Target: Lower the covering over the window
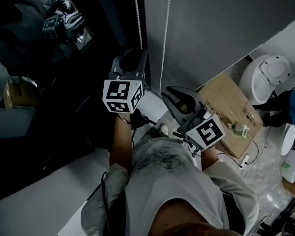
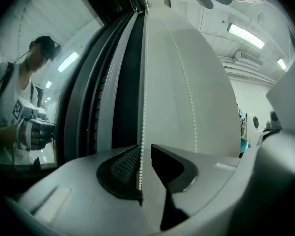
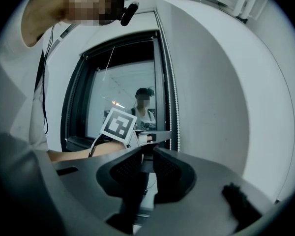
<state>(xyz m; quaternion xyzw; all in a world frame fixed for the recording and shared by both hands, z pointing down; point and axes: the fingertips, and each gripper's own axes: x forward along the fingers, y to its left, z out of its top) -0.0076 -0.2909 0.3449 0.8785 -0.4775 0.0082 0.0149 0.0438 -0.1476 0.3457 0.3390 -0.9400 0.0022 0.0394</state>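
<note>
Head view: left gripper (image 1: 130, 59) level at the bead chain (image 1: 136, 14), which hangs along the right edge of the window (image 1: 64, 92). Right gripper (image 1: 168, 93) is just beside it, lower right.
Left gripper view: jaws spread, one chain strand in the gap by the left pad, not clamped.
Right gripper view: jaws spread, nothing between them. Chain beyond, along the window frame.

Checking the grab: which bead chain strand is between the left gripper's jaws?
The left strand, beside the dark frame; the right strand hangs clear against the blind.
</note>
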